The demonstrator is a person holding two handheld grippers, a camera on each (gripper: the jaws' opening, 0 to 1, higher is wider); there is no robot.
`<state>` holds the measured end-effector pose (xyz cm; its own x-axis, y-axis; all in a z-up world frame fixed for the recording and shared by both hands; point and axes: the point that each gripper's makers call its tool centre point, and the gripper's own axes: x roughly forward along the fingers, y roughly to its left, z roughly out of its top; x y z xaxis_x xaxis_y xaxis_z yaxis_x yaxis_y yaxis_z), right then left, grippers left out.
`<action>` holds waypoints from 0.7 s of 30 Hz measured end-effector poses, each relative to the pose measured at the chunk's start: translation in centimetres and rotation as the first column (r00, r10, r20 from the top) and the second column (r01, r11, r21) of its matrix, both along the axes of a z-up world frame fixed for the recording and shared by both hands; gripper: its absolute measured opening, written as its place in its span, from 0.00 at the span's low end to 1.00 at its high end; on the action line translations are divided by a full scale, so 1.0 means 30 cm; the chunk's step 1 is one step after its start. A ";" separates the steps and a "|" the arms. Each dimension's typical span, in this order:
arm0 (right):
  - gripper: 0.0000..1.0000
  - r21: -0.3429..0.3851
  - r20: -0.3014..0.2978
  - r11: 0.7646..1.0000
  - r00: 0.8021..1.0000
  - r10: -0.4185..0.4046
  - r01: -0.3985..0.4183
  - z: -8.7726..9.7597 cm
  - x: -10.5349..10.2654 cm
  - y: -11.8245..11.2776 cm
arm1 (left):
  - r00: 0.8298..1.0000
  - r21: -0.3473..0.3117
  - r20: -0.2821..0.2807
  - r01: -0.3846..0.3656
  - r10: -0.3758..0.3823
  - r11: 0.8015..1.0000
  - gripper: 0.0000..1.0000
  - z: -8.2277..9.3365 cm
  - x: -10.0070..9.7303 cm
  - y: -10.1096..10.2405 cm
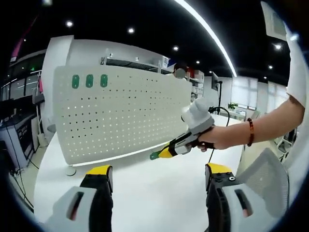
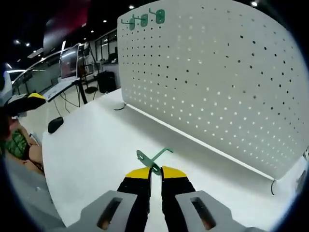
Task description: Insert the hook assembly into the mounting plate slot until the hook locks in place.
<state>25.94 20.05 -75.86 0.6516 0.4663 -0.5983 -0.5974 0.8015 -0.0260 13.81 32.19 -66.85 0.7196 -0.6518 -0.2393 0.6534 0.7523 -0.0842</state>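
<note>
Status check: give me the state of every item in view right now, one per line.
Left hand-held gripper: open, empty, above the table.
Right hand-held gripper: shut on the green hook.
Green hook: held, not yet in the pegboard.
Pegboard: upright on the table, three green hooks mounted near its top.

We see the green hook's (image 2: 153,159) base hidden between the right tongs (image 2: 155,172). The pegboard (image 2: 217,77) runs off the right edge, the counter (image 2: 91,145) beneath it.
</note>
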 end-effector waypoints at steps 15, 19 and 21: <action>0.06 0.002 0.074 0.998 0.996 0.056 -0.056 0.074 -0.092 -0.018 | 1.000 -0.036 0.008 0.018 -0.018 0.999 0.79 0.060 -0.055 -0.051; 0.06 -0.021 0.108 0.995 0.990 0.095 -0.093 0.095 -0.124 -0.016 | 1.000 -0.027 0.006 0.029 -0.029 0.999 0.79 0.058 -0.065 -0.072; 0.06 -0.024 0.123 0.994 0.986 0.112 -0.110 0.105 -0.139 -0.018 | 0.999 -0.018 0.011 0.030 -0.030 0.999 0.79 0.057 -0.072 -0.079</action>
